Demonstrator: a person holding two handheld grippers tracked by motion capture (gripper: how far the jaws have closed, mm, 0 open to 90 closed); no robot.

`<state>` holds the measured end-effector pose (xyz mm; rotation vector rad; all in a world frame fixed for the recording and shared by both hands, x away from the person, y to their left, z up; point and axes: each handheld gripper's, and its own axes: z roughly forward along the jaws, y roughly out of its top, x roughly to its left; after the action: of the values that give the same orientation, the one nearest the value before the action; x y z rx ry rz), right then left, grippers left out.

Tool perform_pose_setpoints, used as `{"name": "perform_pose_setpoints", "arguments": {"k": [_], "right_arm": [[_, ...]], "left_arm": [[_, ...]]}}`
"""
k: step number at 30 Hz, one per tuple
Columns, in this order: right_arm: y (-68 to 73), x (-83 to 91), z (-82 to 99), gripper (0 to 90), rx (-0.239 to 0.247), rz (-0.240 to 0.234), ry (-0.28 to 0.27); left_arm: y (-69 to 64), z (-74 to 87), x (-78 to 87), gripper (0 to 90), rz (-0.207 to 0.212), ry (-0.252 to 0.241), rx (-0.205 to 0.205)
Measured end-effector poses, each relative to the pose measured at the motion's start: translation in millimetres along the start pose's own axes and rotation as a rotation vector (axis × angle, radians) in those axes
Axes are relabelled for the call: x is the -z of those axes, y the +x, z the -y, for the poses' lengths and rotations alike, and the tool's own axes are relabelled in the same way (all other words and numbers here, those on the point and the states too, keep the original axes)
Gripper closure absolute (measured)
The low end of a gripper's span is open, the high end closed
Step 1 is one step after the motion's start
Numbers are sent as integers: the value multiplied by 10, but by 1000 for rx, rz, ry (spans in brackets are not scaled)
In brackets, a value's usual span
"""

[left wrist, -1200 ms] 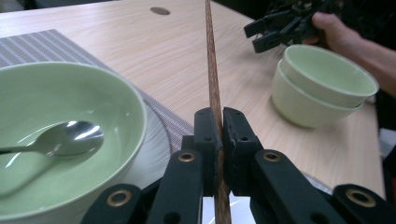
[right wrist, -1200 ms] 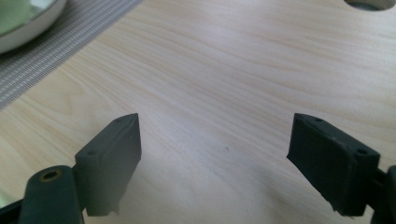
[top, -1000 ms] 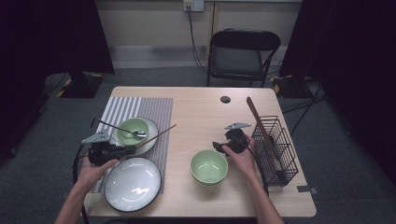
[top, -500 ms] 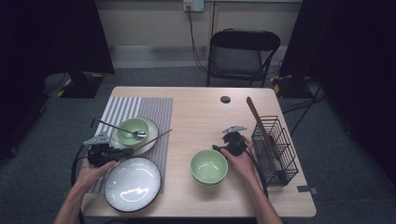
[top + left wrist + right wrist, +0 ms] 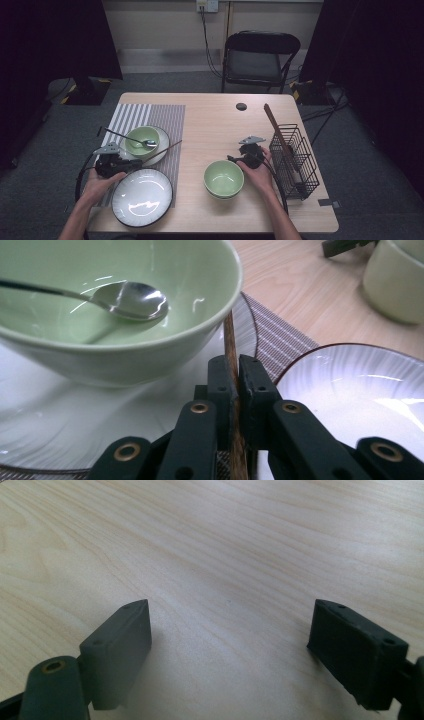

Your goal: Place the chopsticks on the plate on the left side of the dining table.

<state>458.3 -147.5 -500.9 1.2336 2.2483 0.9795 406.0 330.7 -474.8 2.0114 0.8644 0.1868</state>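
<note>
My left gripper (image 5: pixel 236 375) is shut on a thin brown chopstick (image 5: pixel 230 335), which runs forward past the rim of a green bowl (image 5: pixel 115 315). A metal spoon (image 5: pixel 131 300) lies in that bowl, and the bowl stands on a white plate (image 5: pixel 90 415). In the high view the left gripper (image 5: pixel 124 161) sits at the table's left, with the chopstick (image 5: pixel 162 149) slanting right over the striped placemat (image 5: pixel 165 120). My right gripper (image 5: pixel 230 640) stands open over bare wood. It lies (image 5: pixel 239 159) just behind a second green bowl (image 5: pixel 223 178).
A larger white plate with a dark rim (image 5: pixel 142 196) lies at the front left. A black wire basket (image 5: pixel 295 160) at the right holds a long brown stick (image 5: pixel 275 127). A small black disc (image 5: pixel 241 106) lies near the far edge, and a folding chair (image 5: pixel 260 55) stands beyond it.
My left gripper has sunk a little with the chopstick, whose far tip now lies lower over the placemat. The right gripper has not moved.
</note>
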Motion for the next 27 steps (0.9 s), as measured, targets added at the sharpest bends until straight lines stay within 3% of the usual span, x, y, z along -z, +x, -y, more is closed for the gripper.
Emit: {"name": "perform_pose_setpoints", "arguments": {"k": [9,11,27], "right_arm": [[0,0,0,168,0,0,0],[0,0,0,168,0,0,0],[-1,-1,0,168,2,0,-1]], "left_arm": [[31,19,7,821,-44,1,16],[56,29,4,794,-59,1,43],[90,16,-39,814,-47,-11,37]]}}
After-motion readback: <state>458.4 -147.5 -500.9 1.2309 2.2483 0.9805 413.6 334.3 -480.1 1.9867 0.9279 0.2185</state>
